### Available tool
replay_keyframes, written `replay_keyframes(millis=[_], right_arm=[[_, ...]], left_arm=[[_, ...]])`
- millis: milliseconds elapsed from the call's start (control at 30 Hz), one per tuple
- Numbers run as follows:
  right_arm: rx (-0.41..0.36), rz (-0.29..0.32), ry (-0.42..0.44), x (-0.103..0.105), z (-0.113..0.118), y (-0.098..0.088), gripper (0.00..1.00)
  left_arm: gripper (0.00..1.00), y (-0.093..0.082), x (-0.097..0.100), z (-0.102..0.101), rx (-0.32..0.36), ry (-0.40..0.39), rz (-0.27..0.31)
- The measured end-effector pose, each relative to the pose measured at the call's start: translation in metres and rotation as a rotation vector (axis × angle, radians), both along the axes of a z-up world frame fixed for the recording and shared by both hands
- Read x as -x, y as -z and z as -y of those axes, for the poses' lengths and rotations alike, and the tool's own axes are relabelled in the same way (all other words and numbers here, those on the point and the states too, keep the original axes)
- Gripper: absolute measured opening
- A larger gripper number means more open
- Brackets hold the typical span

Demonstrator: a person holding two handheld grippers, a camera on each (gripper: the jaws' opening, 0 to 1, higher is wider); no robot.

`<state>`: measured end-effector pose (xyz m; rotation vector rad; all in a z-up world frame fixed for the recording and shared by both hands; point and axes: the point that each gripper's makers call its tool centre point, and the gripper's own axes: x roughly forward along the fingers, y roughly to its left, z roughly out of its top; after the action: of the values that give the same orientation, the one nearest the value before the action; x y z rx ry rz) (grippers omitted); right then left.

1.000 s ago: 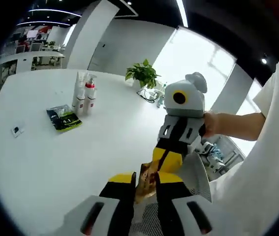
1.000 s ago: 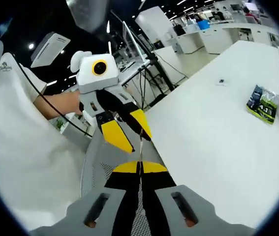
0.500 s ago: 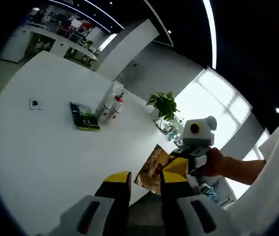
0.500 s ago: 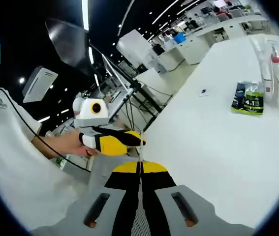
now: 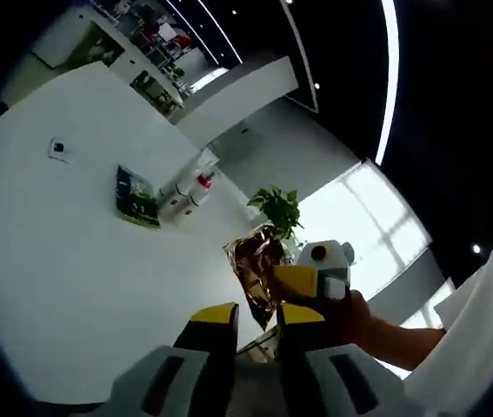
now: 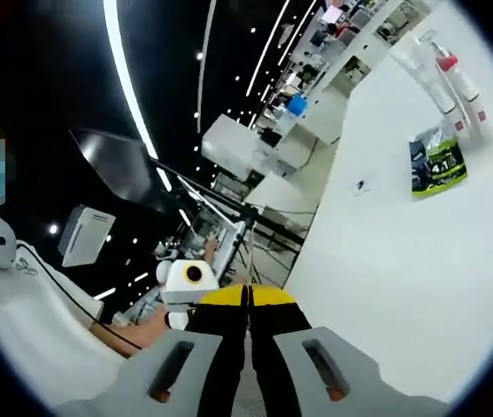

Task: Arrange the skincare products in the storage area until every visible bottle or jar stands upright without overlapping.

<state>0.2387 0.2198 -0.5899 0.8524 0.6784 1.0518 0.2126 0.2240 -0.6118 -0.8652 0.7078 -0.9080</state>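
i am holding both tools over the near edge of the white table [image 5: 72,261], well apart from the skincare products. in the left gripper view the left tool [image 5: 248,317] is showing a small gap between its jaws with nothing in it; a crinkled gold foil sachet [image 5: 255,269] is sitting just beyond, in front of the right tool [image 5: 303,282], whose jaws are gripping it edge-on. in the right gripper view the right tool's jaws are pressing together on that thin sheet. the two white bottles [image 5: 189,187], one red-capped, are standing upright side by side far across the table, with a dark green packet [image 5: 135,198] lying flat just beside them. to do this step well, i am judging the sachet should be carried across and set down clear of the bottles, without overlapping the packet.
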Motion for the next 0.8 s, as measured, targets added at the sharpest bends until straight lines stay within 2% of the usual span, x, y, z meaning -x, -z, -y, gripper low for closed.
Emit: replay_keyframes(millis=[100, 200, 300, 467, 800], right_arm=[[-0.001, -0.003, 0.002, 0.001, -0.002, 0.001, 0.0], [0.002, -0.005, -0.001, 0.002, -0.003, 0.002, 0.0], [0.012, -0.004, -0.011, 0.004, -0.004, 0.004, 0.0], [0.003, 0.002, -0.015, 0.005, -0.005, 0.002, 0.0], [0.006, 0.008, -0.023, 0.009, -0.008, 0.0, 0.0]], left_arm=[[0.1, 0.002, -0.002, -0.003, 0.001, -0.008, -0.023], [0.07, 0.002, 0.0, -0.005, 0.01, 0.002, -0.03], [0.02, -0.001, 0.004, -0.006, 0.002, 0.035, -0.003], [0.01, -0.002, 0.003, -0.01, -0.001, 0.042, -0.013], [0.01, -0.01, -0.005, -0.018, 0.009, 0.003, -0.014]])
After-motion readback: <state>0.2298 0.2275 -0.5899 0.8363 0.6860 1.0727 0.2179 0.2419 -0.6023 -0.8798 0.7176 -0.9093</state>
